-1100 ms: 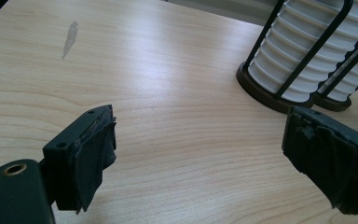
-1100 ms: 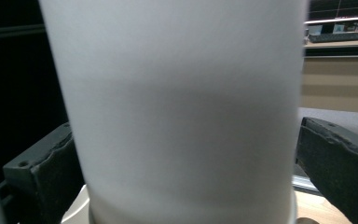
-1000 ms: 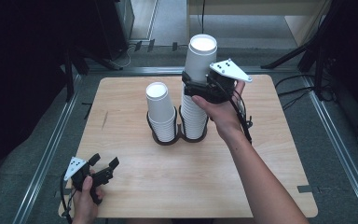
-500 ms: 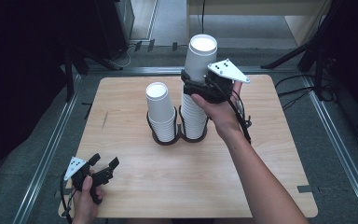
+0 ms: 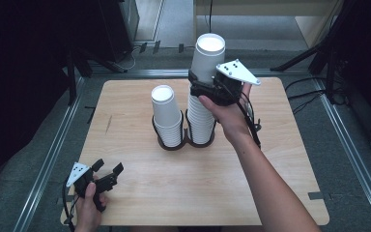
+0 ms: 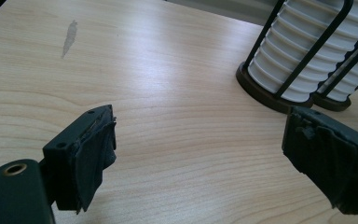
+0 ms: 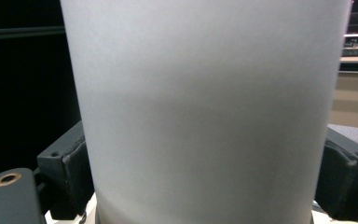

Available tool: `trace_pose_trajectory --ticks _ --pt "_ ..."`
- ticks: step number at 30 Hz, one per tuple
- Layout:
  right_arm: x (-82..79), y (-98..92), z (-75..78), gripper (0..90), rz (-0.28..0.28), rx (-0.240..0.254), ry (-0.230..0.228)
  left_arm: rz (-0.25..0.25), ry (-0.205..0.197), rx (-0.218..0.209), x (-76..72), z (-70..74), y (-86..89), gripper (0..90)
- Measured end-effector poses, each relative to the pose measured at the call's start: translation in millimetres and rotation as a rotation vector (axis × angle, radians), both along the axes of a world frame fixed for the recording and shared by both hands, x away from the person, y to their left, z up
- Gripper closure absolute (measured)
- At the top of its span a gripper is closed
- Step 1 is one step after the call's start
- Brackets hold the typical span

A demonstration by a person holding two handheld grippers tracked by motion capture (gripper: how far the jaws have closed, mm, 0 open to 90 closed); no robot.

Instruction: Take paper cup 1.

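Two stacks of white paper cups stand in a black wire holder at mid-table: a short stack on the left and a tall stack on the right. My right gripper reaches in from the right at the tall stack's top cup. Its jaws have just been closing, with that cup between them. In the right gripper view the cup's wall sits between both pads, which press on it. My left gripper rests open at the table's front left corner, nothing between its jaws.
The wooden table has bare room in front of and to both sides of the holder. In the left gripper view the holder's base and ribbed cup rims lie ahead to the right. Dark stands and cables surround the table.
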State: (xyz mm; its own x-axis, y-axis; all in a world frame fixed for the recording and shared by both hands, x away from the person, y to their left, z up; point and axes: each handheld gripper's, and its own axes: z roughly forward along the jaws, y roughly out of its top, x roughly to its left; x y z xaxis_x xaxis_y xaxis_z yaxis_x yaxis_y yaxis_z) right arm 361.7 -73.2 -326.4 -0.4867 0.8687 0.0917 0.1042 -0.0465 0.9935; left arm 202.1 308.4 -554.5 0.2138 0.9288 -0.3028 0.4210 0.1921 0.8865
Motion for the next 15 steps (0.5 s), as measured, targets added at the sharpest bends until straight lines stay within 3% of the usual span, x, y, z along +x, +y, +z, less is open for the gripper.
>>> trace_pose_trajectory --ticks 9,15 --pt "-1.8 0.2 9.5 11.8 -0.002 0.005 -0.024 0.0 0.0 0.0 0.0 0.0 0.1 9.7" --pt "-4.0 1.0 14.2 13.4 -0.02 0.013 -0.082 0.0 0.0 -0.001 -0.1 0.1 0.2 9.7"
